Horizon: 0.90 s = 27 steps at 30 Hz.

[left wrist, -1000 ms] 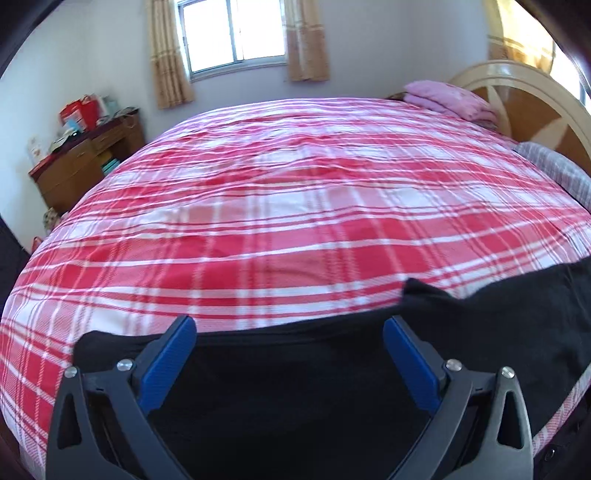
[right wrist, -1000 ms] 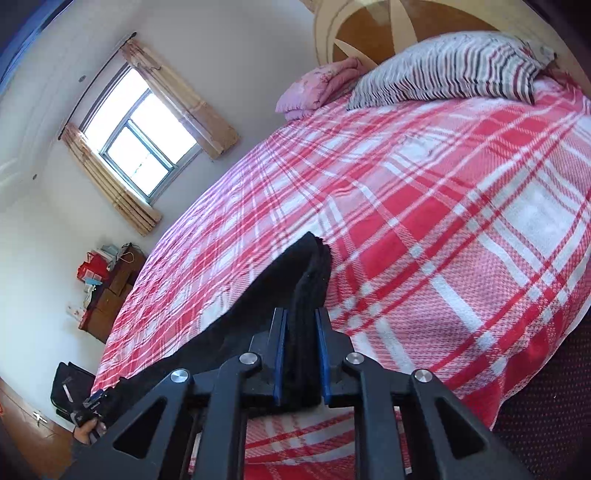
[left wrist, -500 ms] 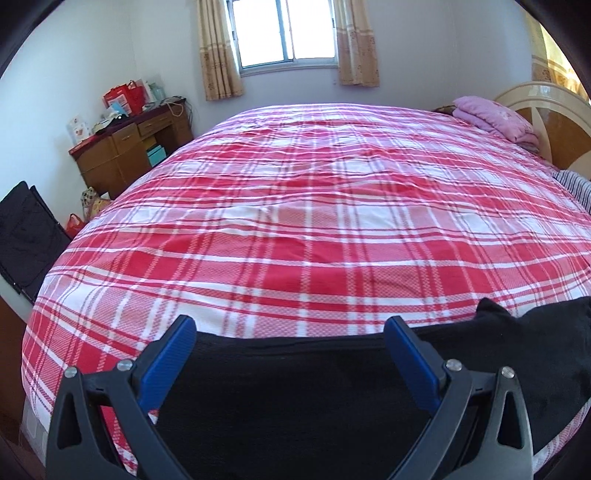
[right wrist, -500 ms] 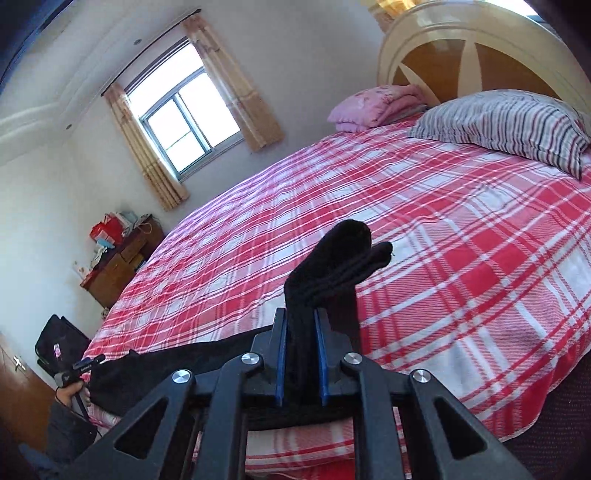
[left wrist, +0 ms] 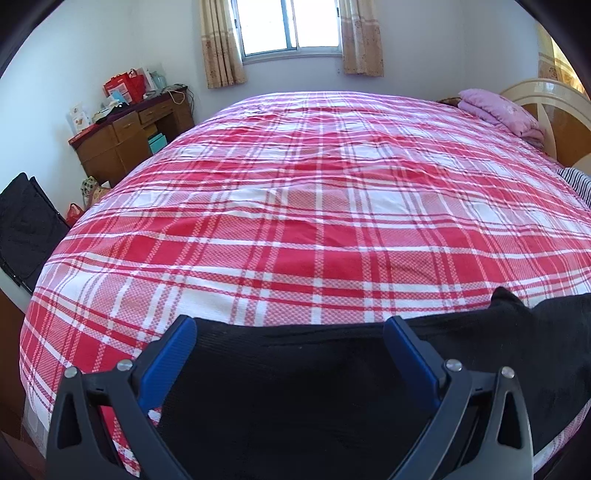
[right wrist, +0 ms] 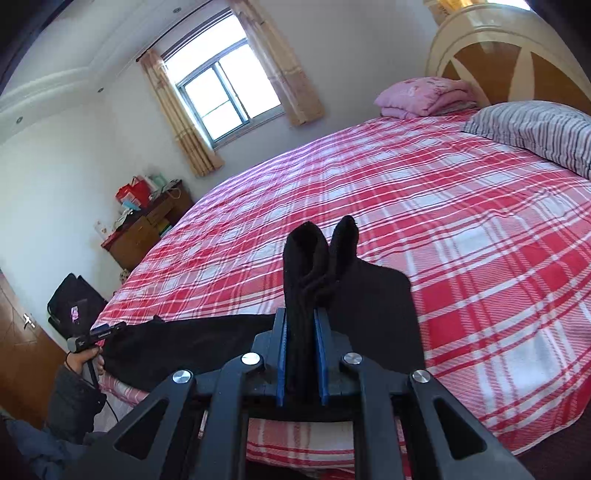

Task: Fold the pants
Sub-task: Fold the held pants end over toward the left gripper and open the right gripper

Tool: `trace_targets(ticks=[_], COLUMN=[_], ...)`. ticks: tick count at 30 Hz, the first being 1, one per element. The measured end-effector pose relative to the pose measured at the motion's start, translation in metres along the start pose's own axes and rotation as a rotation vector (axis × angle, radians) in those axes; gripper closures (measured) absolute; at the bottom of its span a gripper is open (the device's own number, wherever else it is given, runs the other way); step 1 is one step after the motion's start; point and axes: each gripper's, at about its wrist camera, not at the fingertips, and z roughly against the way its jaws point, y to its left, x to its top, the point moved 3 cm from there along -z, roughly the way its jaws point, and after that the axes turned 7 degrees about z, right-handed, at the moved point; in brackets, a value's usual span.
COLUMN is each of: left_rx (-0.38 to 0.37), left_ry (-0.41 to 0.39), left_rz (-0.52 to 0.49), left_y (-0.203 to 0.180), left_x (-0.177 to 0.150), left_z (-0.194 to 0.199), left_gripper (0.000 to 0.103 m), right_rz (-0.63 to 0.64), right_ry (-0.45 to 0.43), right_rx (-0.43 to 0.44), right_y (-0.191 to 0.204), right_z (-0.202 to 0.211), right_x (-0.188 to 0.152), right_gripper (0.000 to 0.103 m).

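The black pants lie stretched along the near edge of the bed, a long dark band running from about 9 o'clock to 3 o'clock in the left wrist view. They look like soft, limp knit cloth, light to lift but with no stiffness, so I judge that any free length will sag and drag over the cover. The right hand-held gripper is clamped on a bunched end of the pants, and two rounded lobes of cloth stand up past its blue pads toward 12 o'clock, while a flat panel hangs off toward 2 o'clock. The left hand-held gripper hovers over the other stretch with its fingers spread wide and nothing between them; whether they touch the cloth I cannot tell. A good hold there would be the far edge of the cloth, pinched through all layers so they do not slide apart. The plaid cover is rumpled and may catch the knit. Around the bed: a striped pillow at 2 o'clock and a folded pink blanket at 1 o'clock in the right wrist view, both well apart from the pants; a brown dresser with red bags at 10 o'clock, and a window at 12. Nothing lies on the open cover where a fold would land.
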Motion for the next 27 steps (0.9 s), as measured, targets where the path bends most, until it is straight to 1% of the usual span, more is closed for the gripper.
trace_targets(ticks=[18,21,25,27], left_rx=[0.001,0.000,-0.004,-0.019], left_ry=[0.024,0.025,0.022,-0.003], left_rz=[-0.017,-0.018,-0.010,-0.004], left_y=[-0.011,-0.012,-0.013,-0.018], left_x=[-0.009,-0.009,-0.009,-0.005], left_z=[-0.008,-0.008,-0.006,0.004], left_gripper=[0.000,0.000,0.000,0.000], right_rz=[0.102,0.121,0.151,0.171], right_ry=[0.053,0.070,0.116,0.147], right_rx=[0.143,0.162,0.191,0.209], right_y=[0.084,0.099,0.119,0.131], right_z=[-0.045,-0.054,-0.076,-0.090], right_x=[0.005,0.006,0.002,-0.002], right_gripper=[0.089,0.089,0.089,0.089])
